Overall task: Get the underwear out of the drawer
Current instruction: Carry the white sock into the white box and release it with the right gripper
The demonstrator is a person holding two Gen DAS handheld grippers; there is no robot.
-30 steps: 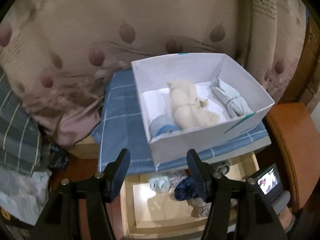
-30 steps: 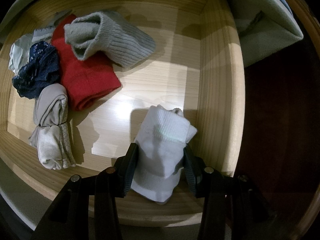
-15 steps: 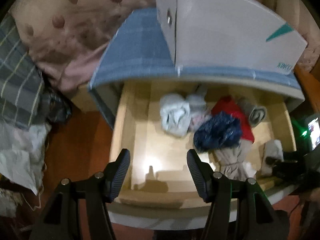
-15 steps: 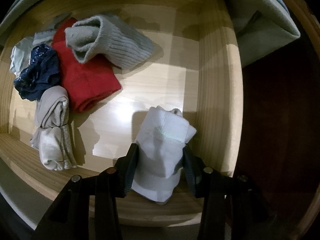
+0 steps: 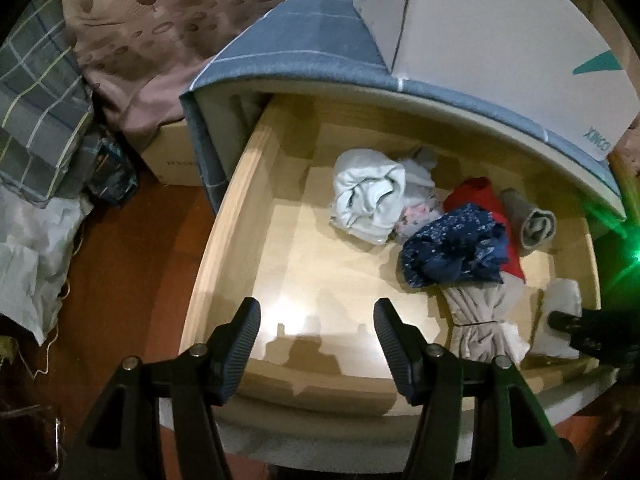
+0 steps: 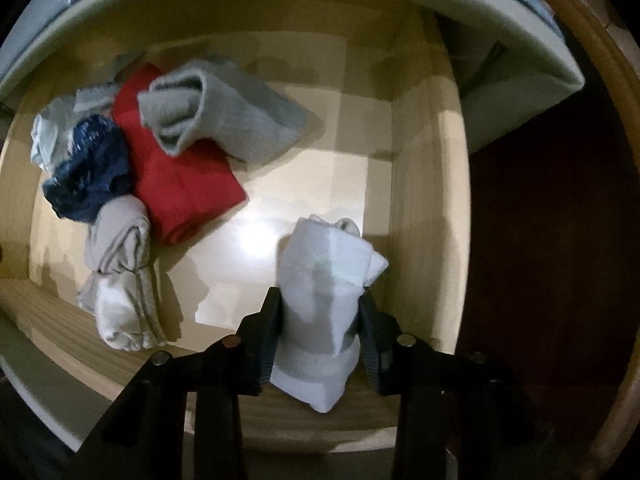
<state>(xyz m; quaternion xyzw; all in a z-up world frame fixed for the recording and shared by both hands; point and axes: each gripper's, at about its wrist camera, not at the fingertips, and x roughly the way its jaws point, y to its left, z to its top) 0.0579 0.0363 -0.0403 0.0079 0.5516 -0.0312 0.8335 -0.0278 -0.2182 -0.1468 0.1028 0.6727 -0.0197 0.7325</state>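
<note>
- Two grippers over the wooden drawer (image 5: 224, 240): right gripper (image 6: 320, 320), jaws just closing, clamps a white rolled garment (image 6: 324, 280) by the right wall.
- Left gripper (image 5: 316, 336) gapes, holding nothing.

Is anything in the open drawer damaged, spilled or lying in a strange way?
Nothing looks damaged or spilled. The clothes are only untidy: the dark blue piece lies crumpled on the red one, not folded. The right gripper pinches the white roll.

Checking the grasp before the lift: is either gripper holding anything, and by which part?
The right gripper, jaws just closing, pinches the white rolled bundle across its middle. The left gripper holds nothing.
</note>
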